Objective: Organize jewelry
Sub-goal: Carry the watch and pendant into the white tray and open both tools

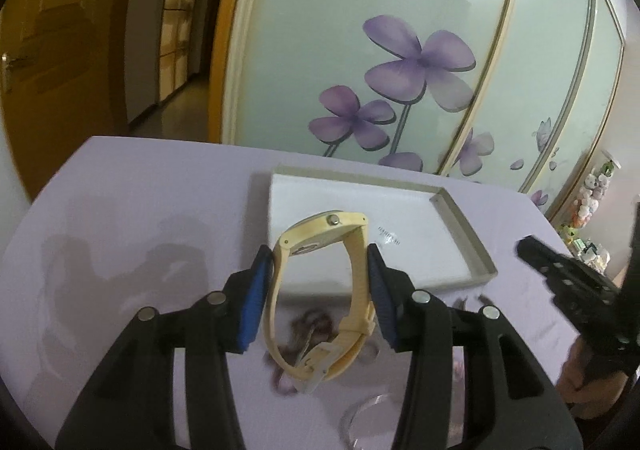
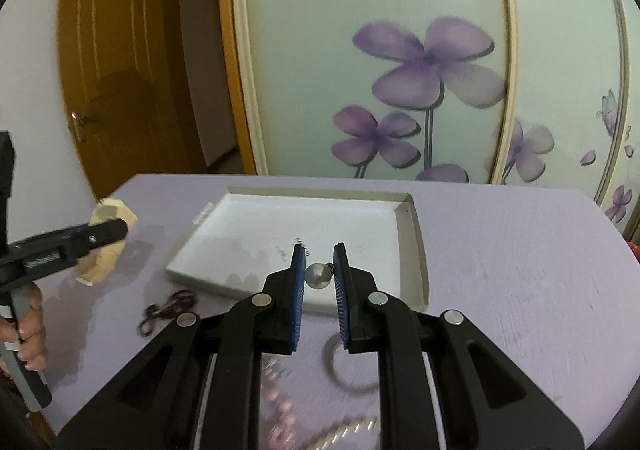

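Nearest the right wrist camera, blurred beads (image 2: 280, 398) and a ring (image 2: 352, 366) lie on the purple table (image 2: 520, 270), still unsorted. The right gripper (image 2: 319, 250) pinches a small silver bead (image 2: 318, 276) between its blue pads, held above the tray's near edge. The left gripper (image 1: 320, 250) clamps the cream watch (image 1: 320, 290) by its strap, lifted clear of the table, with dark beads (image 1: 308, 326) and a clear bangle (image 1: 360, 422) below it. Beyond lies the white tray (image 1: 460, 234), which appears empty.

Step in hand: carrying both pieces to the tray. Next move: advance each gripper over the tray floor, lower, then spread the jaws, keeping the two pieces apart.
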